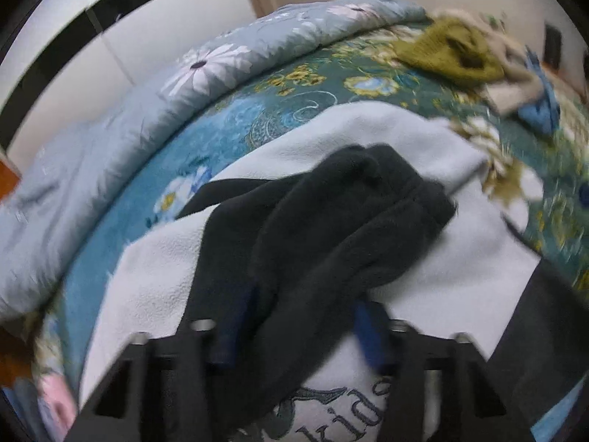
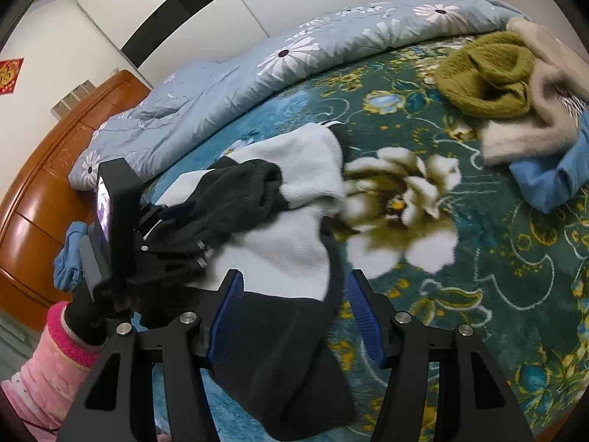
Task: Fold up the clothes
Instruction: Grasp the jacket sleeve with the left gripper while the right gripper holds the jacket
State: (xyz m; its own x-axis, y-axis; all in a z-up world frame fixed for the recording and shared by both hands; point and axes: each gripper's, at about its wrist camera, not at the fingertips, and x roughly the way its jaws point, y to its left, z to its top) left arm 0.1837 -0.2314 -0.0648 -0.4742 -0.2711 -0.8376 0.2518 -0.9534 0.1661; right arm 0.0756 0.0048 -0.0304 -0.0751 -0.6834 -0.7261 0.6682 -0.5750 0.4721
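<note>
A white and black fleece garment (image 2: 294,243) lies on the green floral bedspread (image 2: 478,258). In the left wrist view my left gripper (image 1: 298,328) is shut on its black sleeve (image 1: 331,221), which drapes over the blue pads and the white body (image 1: 154,287) with printed lettering. The left gripper also shows in the right wrist view (image 2: 173,228), at the garment's left side, held by a gloved hand. My right gripper (image 2: 294,294) is open, its blue pads (image 2: 228,313) either side of the garment's black lower part (image 2: 287,350), not clamping it.
A pile of clothes lies at the far right: an olive knit (image 2: 486,73), a cream sweater (image 2: 533,132) and a blue item (image 2: 552,176). A light blue daisy duvet (image 2: 257,73) is bunched along the far side. A wooden headboard (image 2: 55,184) stands at left.
</note>
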